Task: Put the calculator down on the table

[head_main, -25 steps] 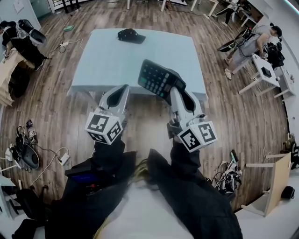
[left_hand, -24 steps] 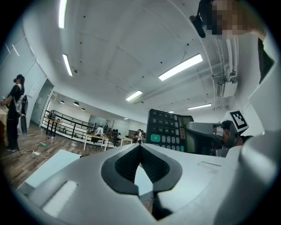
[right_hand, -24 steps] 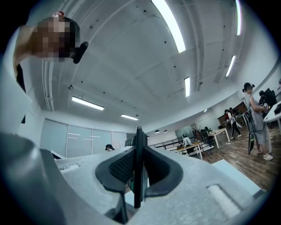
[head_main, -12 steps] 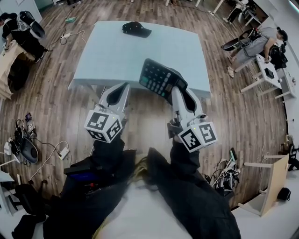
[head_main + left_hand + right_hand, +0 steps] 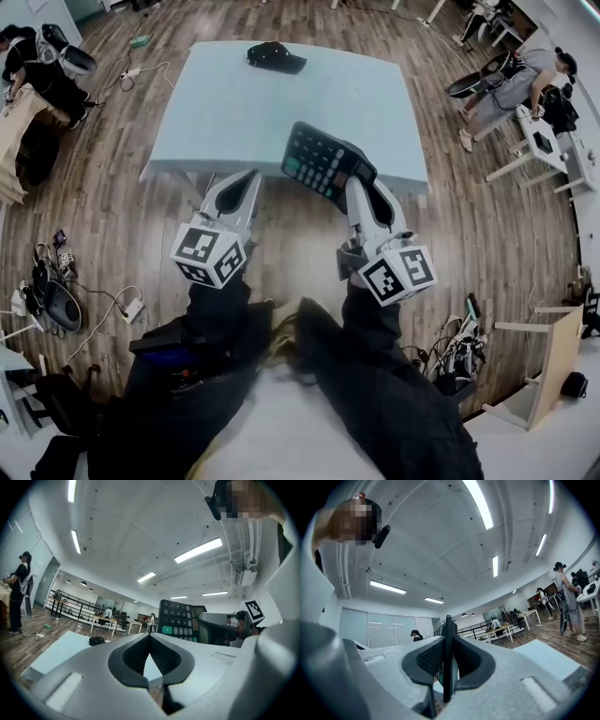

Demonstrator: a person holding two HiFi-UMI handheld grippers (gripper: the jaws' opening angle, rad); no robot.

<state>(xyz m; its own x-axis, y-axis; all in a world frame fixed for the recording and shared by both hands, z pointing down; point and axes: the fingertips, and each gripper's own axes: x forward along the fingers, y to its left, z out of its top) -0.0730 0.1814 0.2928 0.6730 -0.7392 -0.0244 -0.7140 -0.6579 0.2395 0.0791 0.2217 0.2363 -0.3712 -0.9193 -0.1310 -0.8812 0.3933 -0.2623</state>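
A black calculator [image 5: 323,161] with a green key is tilted in the air over the near edge of the light blue table [image 5: 234,103]. My right gripper [image 5: 354,183] is shut on its near end. In the right gripper view the calculator [image 5: 448,653] shows edge-on, clamped between the pads of that gripper [image 5: 448,641]. My left gripper [image 5: 251,176] is beside it to the left, shut and holding nothing. From the left gripper view, those jaws [image 5: 150,634] meet at the tips, and the calculator [image 5: 180,620] stands upright to the right.
A black cap [image 5: 276,56] lies at the far edge of the table; it also appears as the cap [image 5: 97,640]. Wooden floor surrounds the table. Cables and bags lie on the floor at left [image 5: 47,300]. People and desks are at the right [image 5: 525,84].
Both grippers have sunk a little toward the table's near edge, the calculator still clamped in the right one. The left jaws remain shut.
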